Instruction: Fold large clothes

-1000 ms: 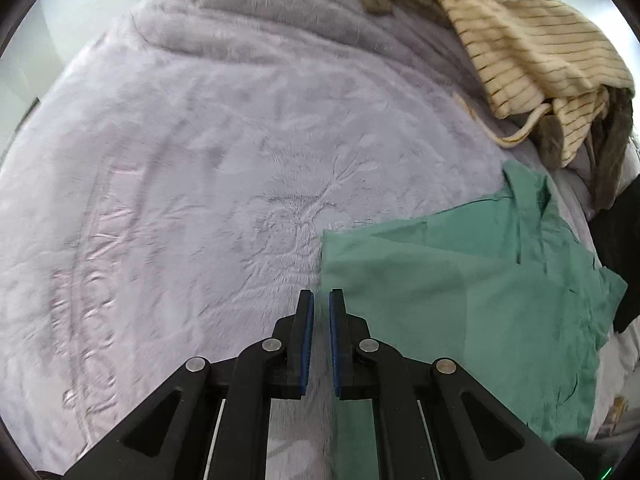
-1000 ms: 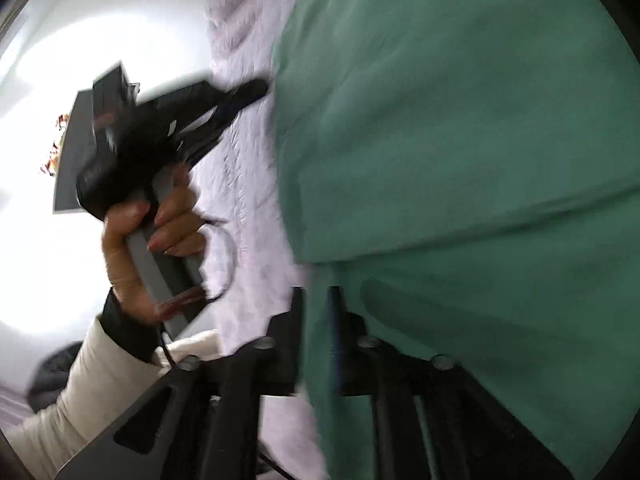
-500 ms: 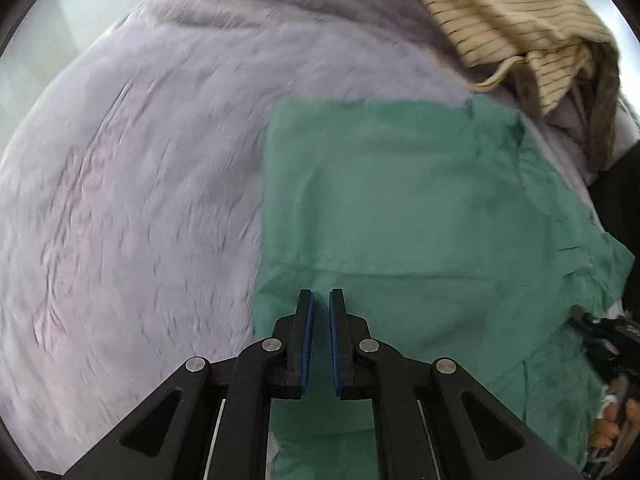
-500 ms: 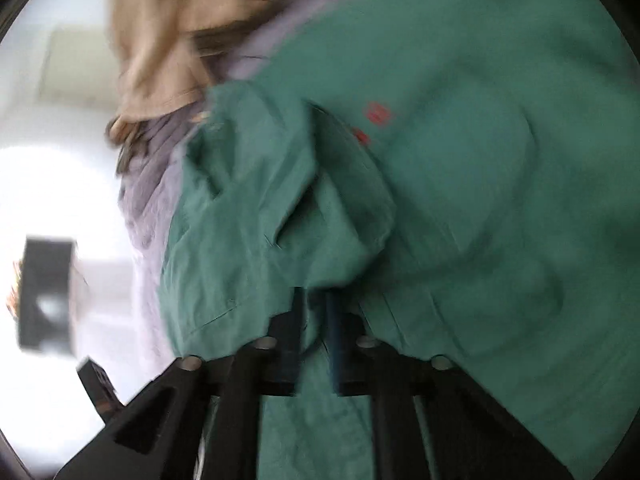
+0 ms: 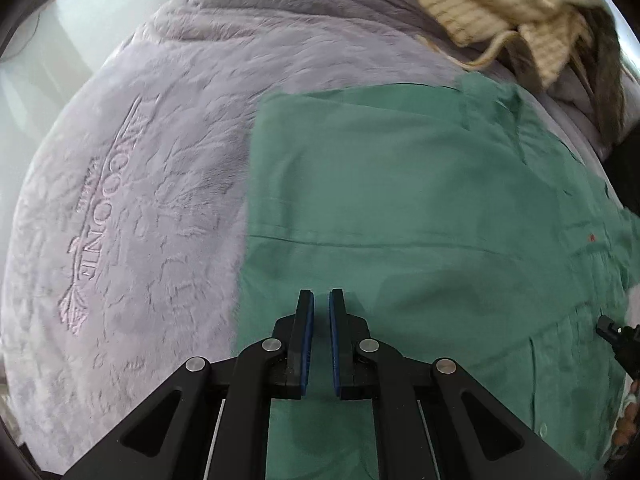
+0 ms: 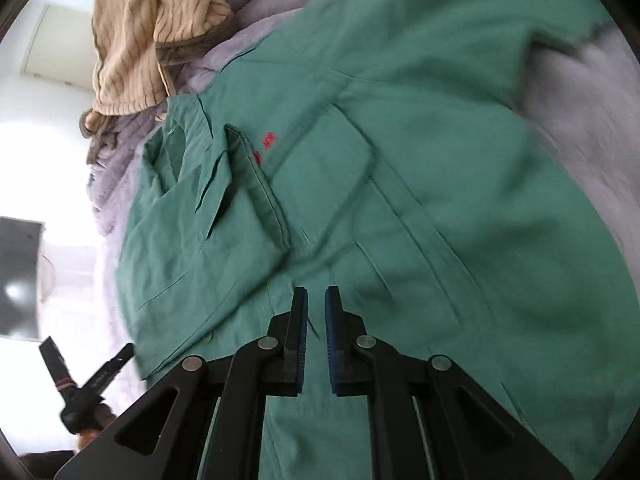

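A large green shirt [image 5: 400, 184] lies spread on a lilac plush blanket [image 5: 152, 184]. In the right wrist view the shirt [image 6: 420, 184] shows its collar, a chest pocket and small red lettering [image 6: 268, 142]. My left gripper [image 5: 321, 298] hovers over the shirt near its left edge, jaws nearly shut with a narrow gap, holding nothing. My right gripper [image 6: 316, 294] hovers over the shirt's front, jaws likewise nearly shut and empty. The right gripper's tip shows at the right edge of the left wrist view [image 5: 616, 336]. The left gripper shows at lower left in the right wrist view [image 6: 86, 380].
A cream striped garment [image 5: 492, 4] with a dark lining is piled at the far end of the blanket; it also shows in the right wrist view [image 6: 156, 28]. The blanket carries embossed lettering [image 5: 100, 216]. A dark screen [image 6: 18, 276] stands beyond the bed.
The left gripper has moved from the bare blanket over onto the shirt. The right gripper let go of the green cloth it held a second ago and pulled back; the shirt now lies flat.
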The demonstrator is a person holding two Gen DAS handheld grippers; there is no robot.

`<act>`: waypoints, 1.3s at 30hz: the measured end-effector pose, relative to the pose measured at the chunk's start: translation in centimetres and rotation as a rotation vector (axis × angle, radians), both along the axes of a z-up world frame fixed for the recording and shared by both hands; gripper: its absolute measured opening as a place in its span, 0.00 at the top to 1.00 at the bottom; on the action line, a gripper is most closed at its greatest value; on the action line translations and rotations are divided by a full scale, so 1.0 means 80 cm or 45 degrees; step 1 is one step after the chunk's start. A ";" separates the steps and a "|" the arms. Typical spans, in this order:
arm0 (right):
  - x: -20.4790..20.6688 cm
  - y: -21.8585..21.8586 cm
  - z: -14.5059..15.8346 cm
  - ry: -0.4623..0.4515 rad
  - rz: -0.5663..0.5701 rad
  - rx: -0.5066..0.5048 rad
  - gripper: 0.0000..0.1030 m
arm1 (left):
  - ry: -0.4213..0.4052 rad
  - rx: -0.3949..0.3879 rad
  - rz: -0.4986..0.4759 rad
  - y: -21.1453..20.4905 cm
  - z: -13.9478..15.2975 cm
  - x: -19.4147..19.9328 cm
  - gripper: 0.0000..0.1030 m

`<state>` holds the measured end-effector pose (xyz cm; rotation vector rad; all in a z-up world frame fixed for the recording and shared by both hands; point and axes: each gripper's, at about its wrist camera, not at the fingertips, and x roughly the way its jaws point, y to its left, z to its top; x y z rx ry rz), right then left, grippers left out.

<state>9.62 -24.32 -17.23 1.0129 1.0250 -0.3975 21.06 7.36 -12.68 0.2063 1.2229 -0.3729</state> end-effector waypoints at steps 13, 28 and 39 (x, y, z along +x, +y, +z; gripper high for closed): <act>-0.143 -0.039 0.045 -0.070 -0.049 0.091 0.23 | 0.095 -0.011 -0.173 -0.111 0.014 -0.119 0.13; -0.251 -0.204 0.049 -0.128 -0.385 0.063 0.21 | 0.156 -0.003 -0.357 -0.262 -0.006 -0.192 0.13; -0.254 -0.352 0.027 -0.364 -0.605 0.143 0.21 | 0.185 0.028 -0.391 -0.334 -0.026 -0.208 0.13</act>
